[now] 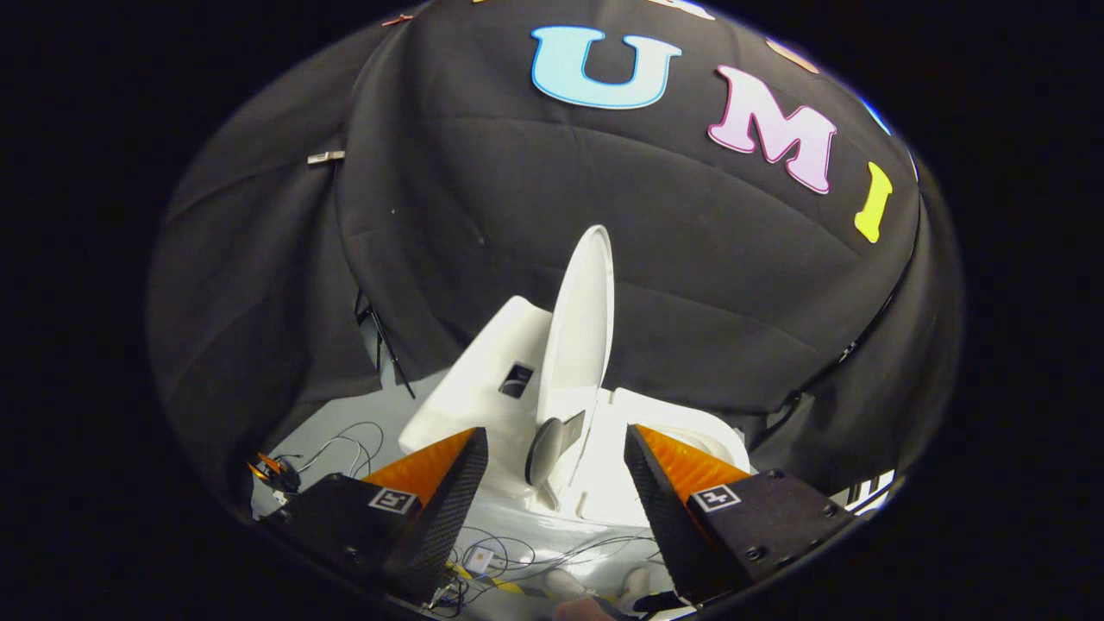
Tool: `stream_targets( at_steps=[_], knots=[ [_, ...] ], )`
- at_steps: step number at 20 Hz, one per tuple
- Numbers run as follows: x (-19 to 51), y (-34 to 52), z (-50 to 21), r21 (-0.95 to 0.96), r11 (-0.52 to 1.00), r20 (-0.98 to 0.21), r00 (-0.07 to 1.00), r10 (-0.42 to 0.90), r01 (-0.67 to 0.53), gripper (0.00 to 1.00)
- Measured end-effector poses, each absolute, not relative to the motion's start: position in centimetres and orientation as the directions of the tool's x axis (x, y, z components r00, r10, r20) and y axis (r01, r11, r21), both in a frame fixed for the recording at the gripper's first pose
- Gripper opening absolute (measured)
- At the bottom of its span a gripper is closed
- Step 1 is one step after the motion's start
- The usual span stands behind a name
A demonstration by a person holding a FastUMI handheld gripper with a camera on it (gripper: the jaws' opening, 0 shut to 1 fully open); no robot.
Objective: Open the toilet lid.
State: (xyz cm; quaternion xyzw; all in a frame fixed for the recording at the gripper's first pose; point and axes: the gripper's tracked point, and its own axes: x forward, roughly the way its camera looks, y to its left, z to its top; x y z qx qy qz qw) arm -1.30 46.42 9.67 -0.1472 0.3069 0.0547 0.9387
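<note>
1. The gripper has its two fingers spread wide apart, with a broad gap between the tips, and it holds nothing.
2. The toilet stands just beyond the fingers, seen at a tilt, with its white body and tank stretching away toward the black cloth wall.
3. The toilet lid is raised and stands nearly upright, its narrow edge turned toward the camera and its rounded top rising against the cloth.
4. The lid lies ahead of the gap between the fingers, clear of both tips; neither finger touches it.
5. A grey oval panel sits at the side of the toilet, low in the gap between the fingertips, just below the foot of the lid.
6. A small dark rectangular opening shows in the white body to the left of the lid.
7. To the right of the lid, the seat and rim curve away behind the right finger.
8. Thin cables lie on the pale floor beside the toilet, past the left finger.
9. More wires and a small white box lie on the floor below the fingers.
10. A dark stand or rod leans against the cloth behind the toilet's left side.
</note>
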Motion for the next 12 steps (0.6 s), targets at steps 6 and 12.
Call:
stream_targets(
  at_steps=[6, 12],
  knots=[
    [-0.7, 44.8, 14.5, -0.083, 0.977, -0.543, 0.831, 0.122, -0.197, 1.0],
    [0.3, 38.2, 18.3, 0.029, 0.987, -0.512, 0.846, 0.148, -0.155, 1.0]
  ],
)
